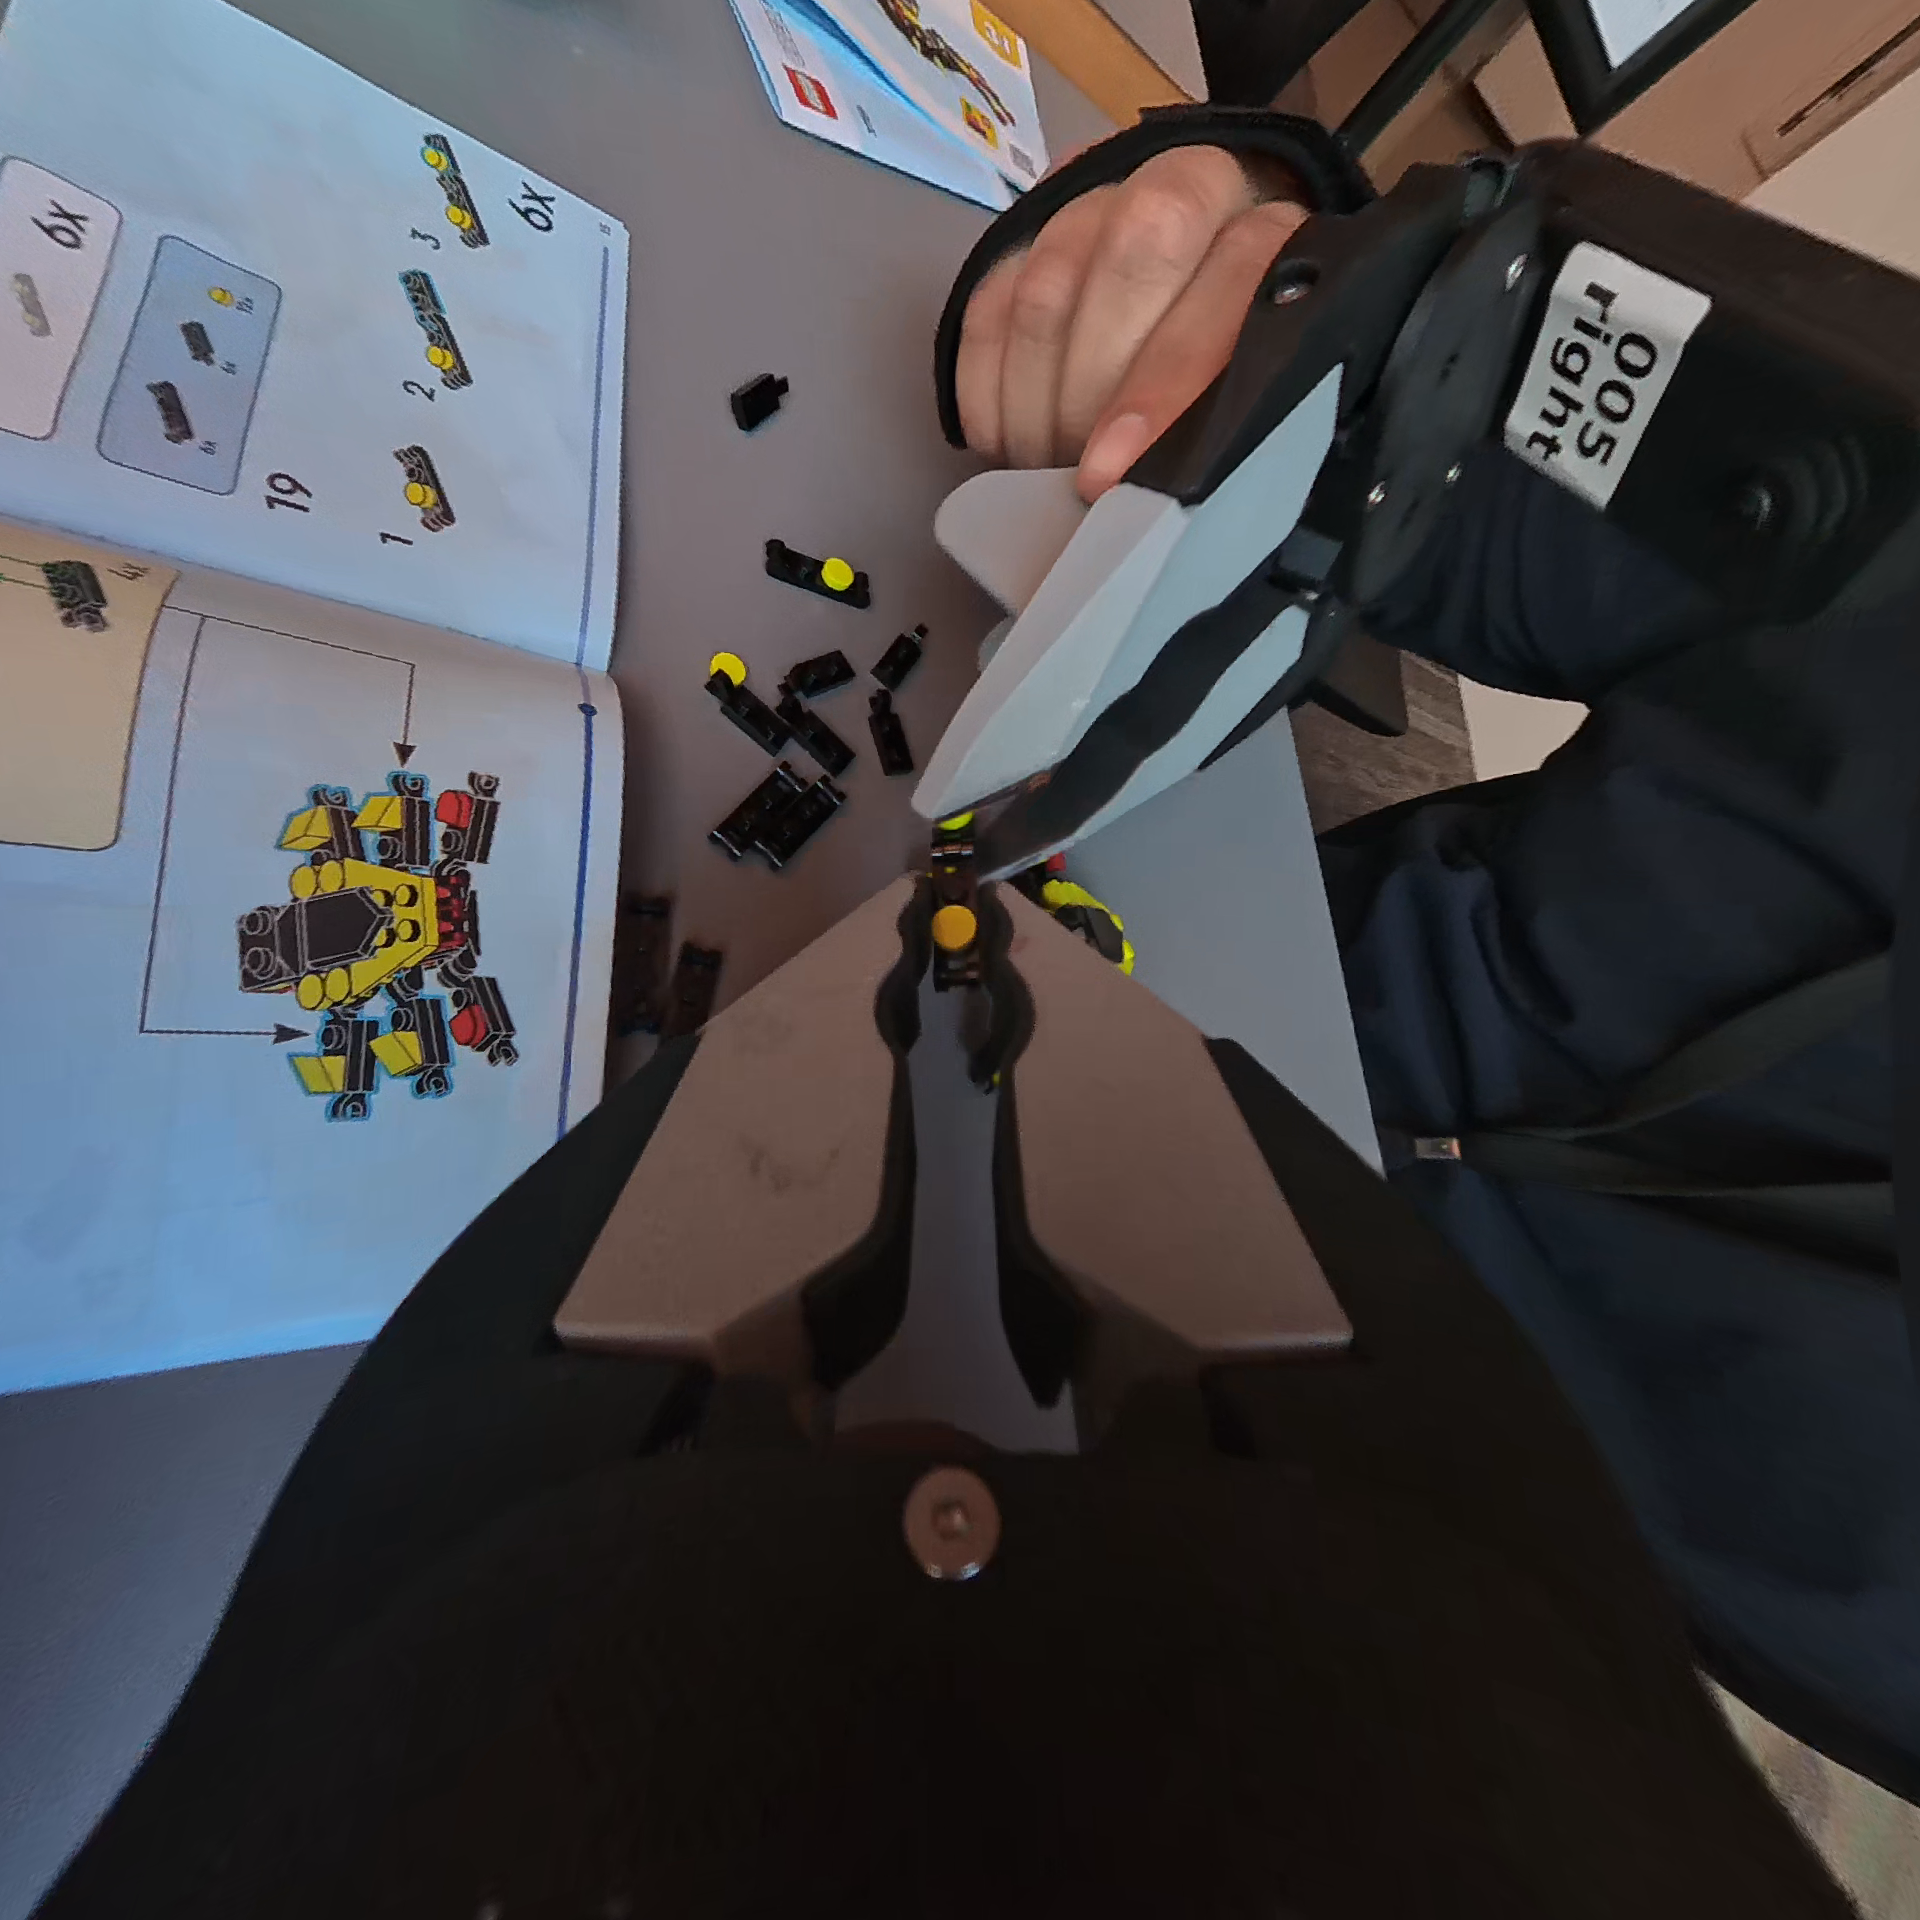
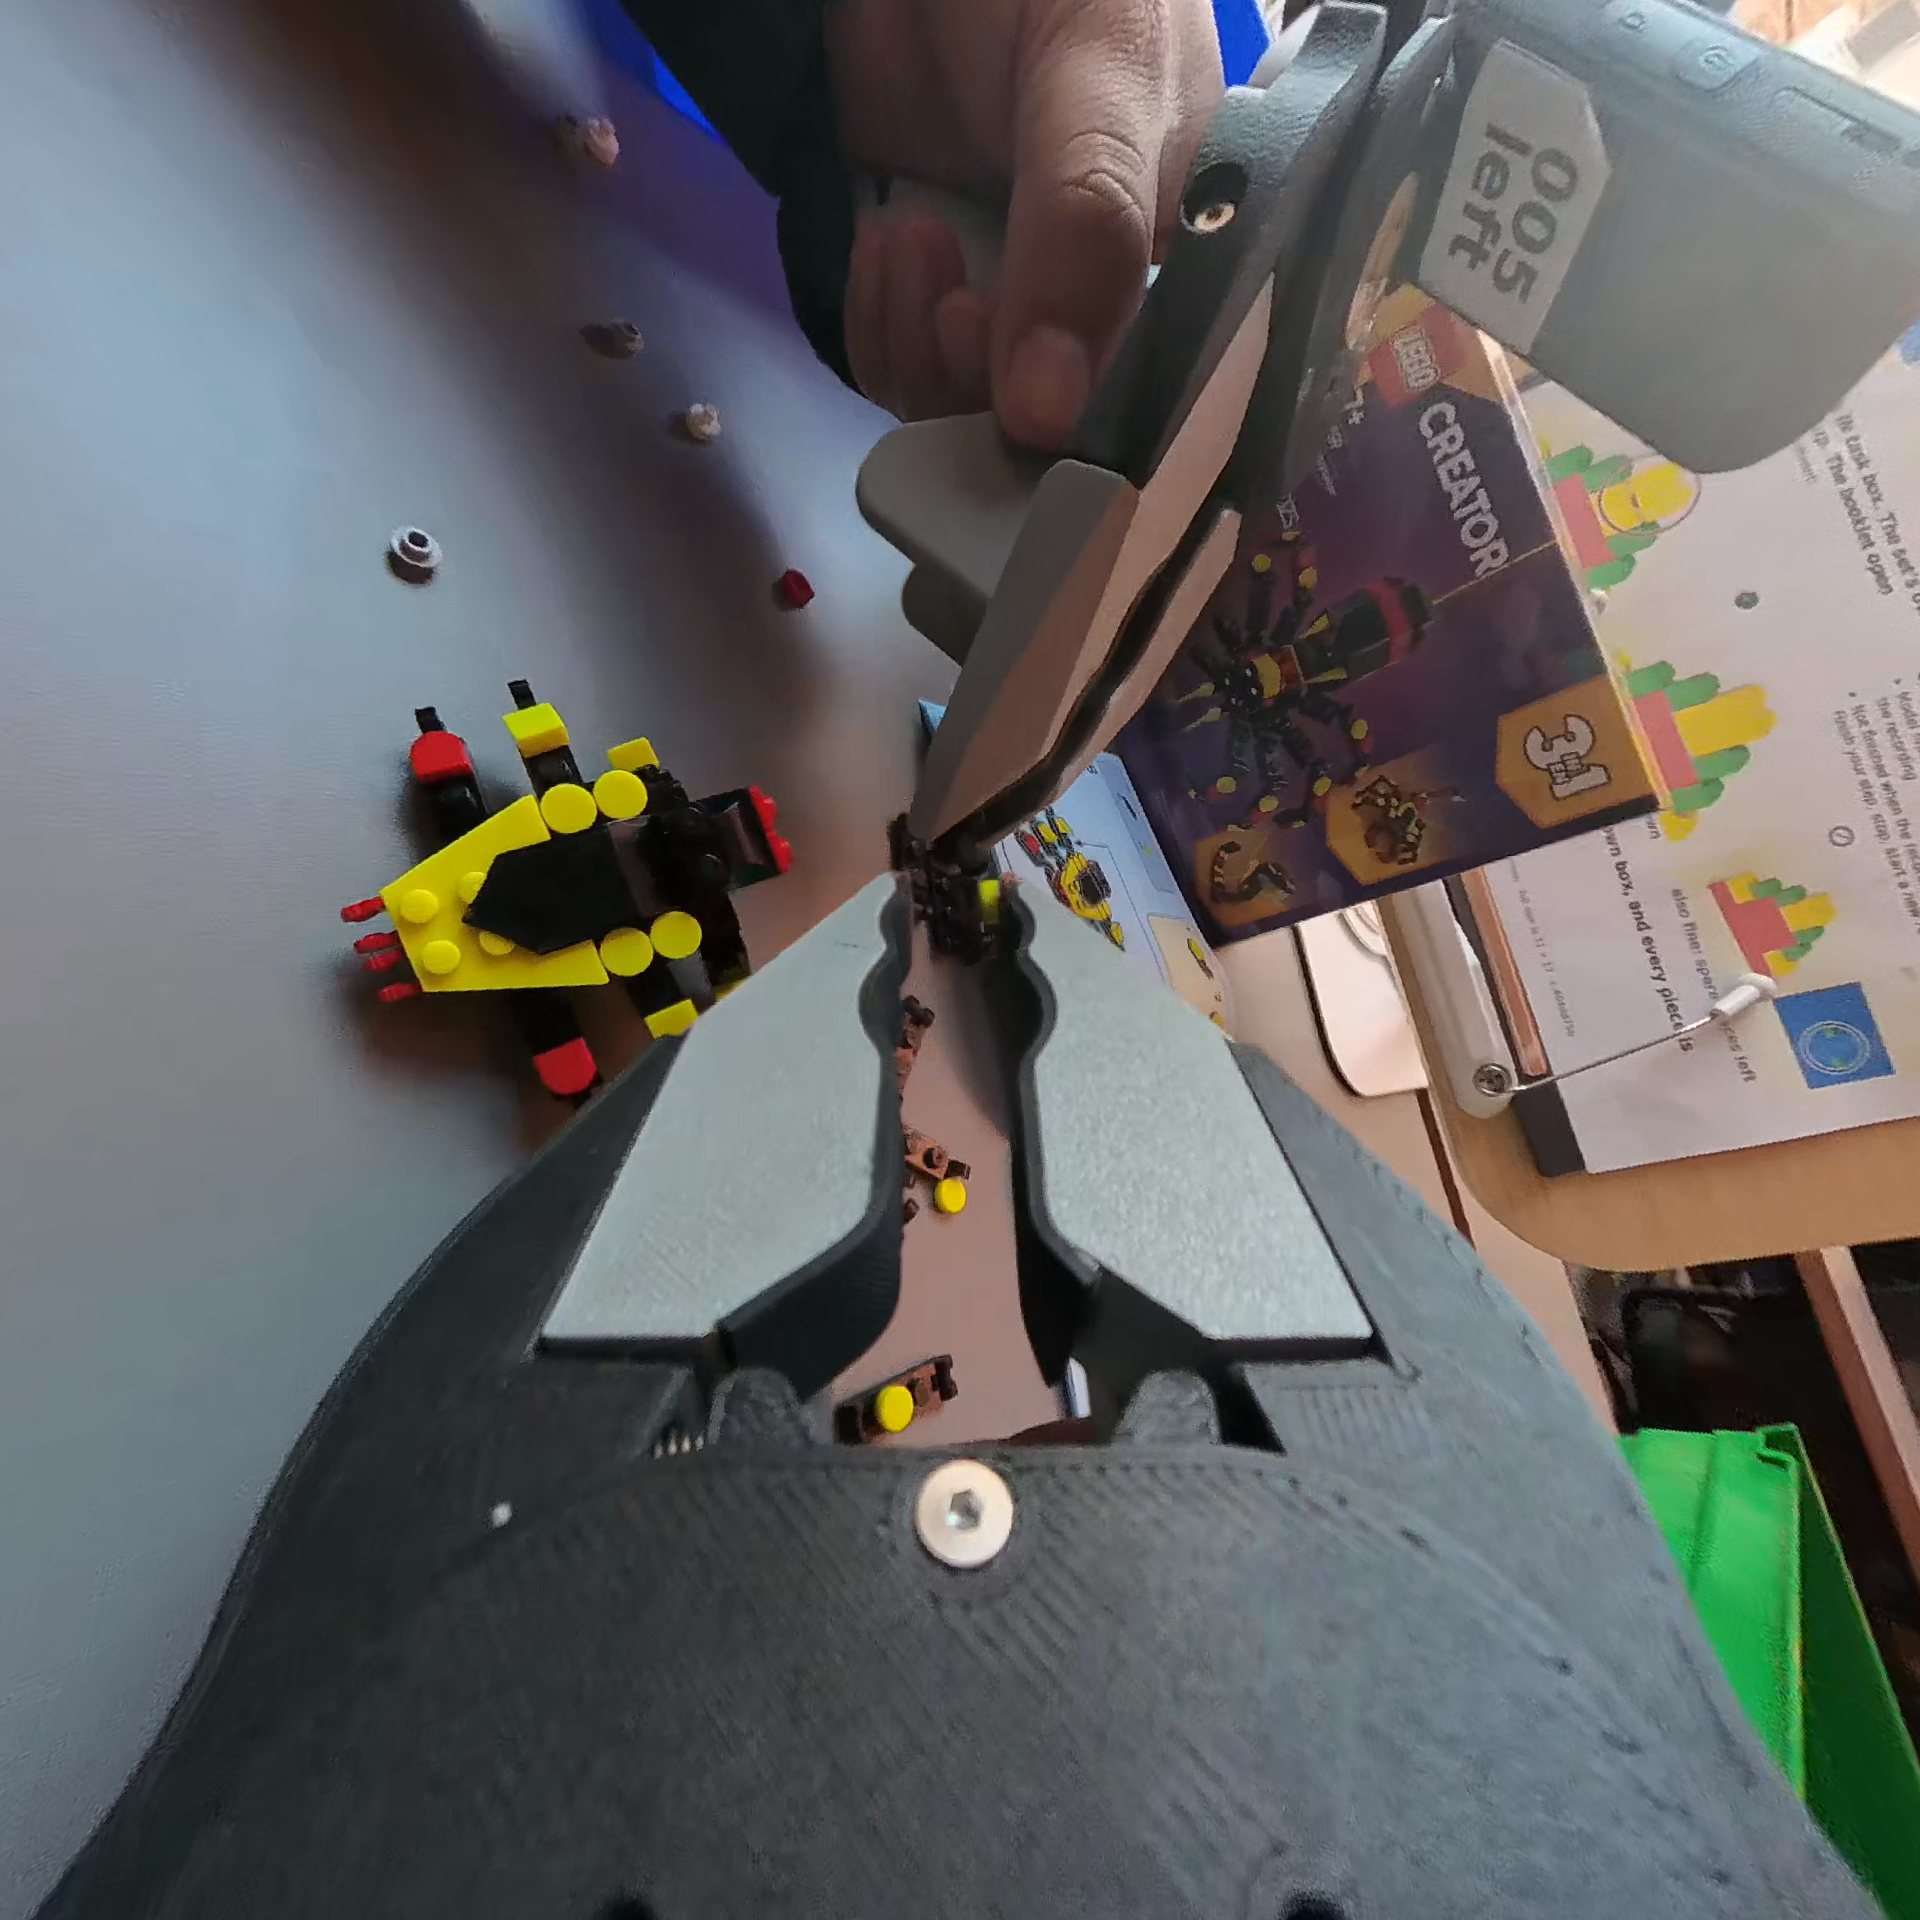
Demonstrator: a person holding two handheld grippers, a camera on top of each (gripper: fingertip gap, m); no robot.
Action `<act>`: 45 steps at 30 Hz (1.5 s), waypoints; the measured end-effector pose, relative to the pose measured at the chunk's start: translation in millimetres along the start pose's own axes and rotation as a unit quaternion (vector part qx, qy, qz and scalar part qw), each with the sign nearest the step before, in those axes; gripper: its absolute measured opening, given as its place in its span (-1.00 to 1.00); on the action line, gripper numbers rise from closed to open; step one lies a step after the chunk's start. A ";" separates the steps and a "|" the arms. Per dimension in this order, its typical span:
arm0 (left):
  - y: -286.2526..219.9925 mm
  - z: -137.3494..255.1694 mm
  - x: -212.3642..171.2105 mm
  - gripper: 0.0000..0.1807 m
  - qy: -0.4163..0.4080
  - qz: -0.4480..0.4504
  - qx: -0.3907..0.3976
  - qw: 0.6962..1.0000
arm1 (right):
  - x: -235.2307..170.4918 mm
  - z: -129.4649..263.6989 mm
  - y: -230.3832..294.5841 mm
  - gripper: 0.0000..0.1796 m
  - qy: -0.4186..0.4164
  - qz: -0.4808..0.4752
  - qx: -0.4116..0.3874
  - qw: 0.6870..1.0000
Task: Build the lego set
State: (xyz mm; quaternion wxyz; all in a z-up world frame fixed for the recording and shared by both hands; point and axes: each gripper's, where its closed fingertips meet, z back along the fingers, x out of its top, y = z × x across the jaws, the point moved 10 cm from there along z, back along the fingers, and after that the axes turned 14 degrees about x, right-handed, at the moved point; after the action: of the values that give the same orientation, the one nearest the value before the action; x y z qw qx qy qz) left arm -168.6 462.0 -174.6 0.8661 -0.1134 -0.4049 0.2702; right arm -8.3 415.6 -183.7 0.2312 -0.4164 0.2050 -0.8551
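Left claw (image 1: 951, 914) and right claw (image 2: 951, 883) pinch leg piece (image 1: 953, 928).

Bright daylight, soft shadows, fisheye-warped edges, slight motion blur.

A small black leg piece (image 1: 952, 925) with a round yellow stud on top is pinched from two sides, held above the grey table (image 1: 686, 312). At about 10 o'clock from it lies a loose heap of black plates (image 1: 795, 748), one with a yellow stud. Farther toward 11 o'clock sits a finished leg plate (image 1: 819, 574), black with a yellow stud, and beyond it a single black brick (image 1: 758, 400). In the right wrist view, the half-built spider body (image 2: 561, 894), yellow wedges around a black centre with red tips, lies flat at 9 o'clock from the held piece.
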 end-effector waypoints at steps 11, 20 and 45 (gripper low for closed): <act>-9.5 -9.8 -16.0 -0.95 0.154 -0.163 0.181 0.957 | -43.1 41.7 -49.1 -0.74 -0.164 -0.225 0.006 0.960; -22.0 41.0 3.8 -0.78 0.076 -0.163 0.192 0.965 | -59.9 48.2 -60.0 -0.79 -0.156 -0.269 -0.041 0.950; -73.0 21.3 -11.0 -0.67 -0.172 -0.106 0.284 0.937 | -118.3 67.6 -77.4 -0.70 -0.086 -0.378 -0.218 0.896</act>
State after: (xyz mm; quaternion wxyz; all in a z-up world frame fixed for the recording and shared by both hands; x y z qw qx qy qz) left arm -163.1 394.9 -137.6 0.8029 0.2286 -0.4642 0.2961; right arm 93.5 534.5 -176.2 -0.1893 -0.5740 0.1927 -0.7730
